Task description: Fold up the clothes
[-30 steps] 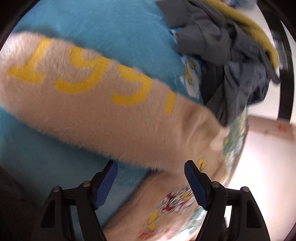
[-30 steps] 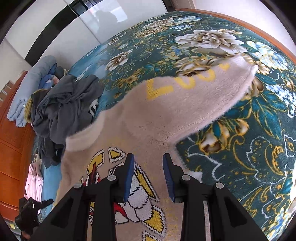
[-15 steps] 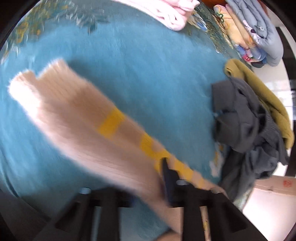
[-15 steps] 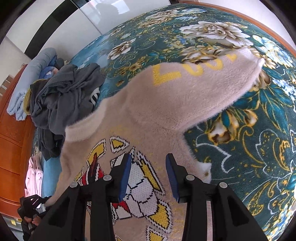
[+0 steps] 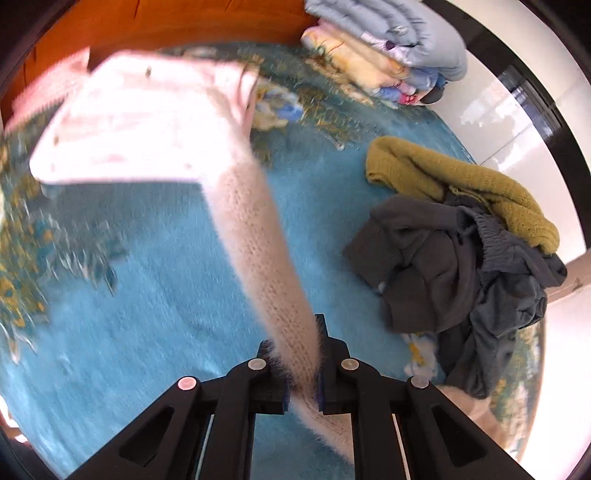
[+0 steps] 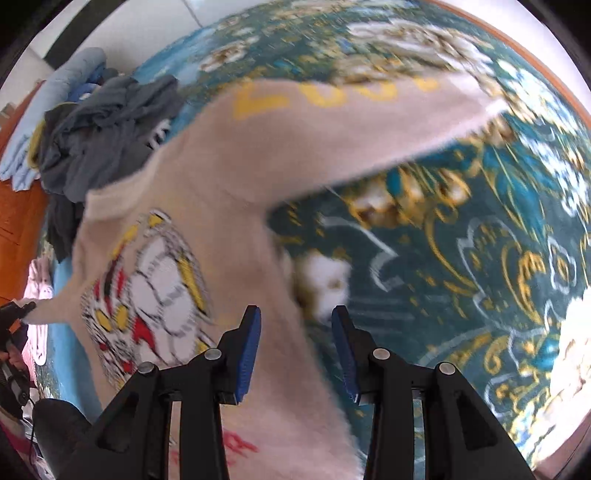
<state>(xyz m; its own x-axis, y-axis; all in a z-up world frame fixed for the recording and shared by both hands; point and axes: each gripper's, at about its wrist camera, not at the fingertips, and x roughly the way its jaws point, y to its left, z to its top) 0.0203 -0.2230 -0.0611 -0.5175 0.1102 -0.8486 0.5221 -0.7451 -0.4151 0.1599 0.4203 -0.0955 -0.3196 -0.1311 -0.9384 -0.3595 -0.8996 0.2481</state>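
A fuzzy beige sweater (image 6: 207, 206) with a cartoon print lies face up on the bed. One sleeve with yellow letters (image 6: 332, 110) stretches out to the right. My left gripper (image 5: 295, 339) is shut on the other sleeve (image 5: 258, 251), which rises taut from its jaws toward the upper left. That gripper also shows at the far left of the right wrist view (image 6: 14, 314). My right gripper (image 6: 295, 317) hangs open over the sweater's side edge below the armpit, with nothing between its fingers. Both views are motion-blurred.
A heap of grey clothes (image 5: 461, 277) and an olive knit (image 5: 461, 184) lie right of the sleeve. A folded pink garment (image 5: 140, 118) sits near the wooden headboard (image 5: 166, 29). Stacked quilts (image 5: 399, 48) are behind. A blue blanket (image 5: 147, 295) and floral bedspread (image 6: 461, 240) cover the bed.
My left gripper closed on the sleeve and swung up with it, now facing the headboard. My right gripper spread a little wider and shifted over the sweater's side edge.
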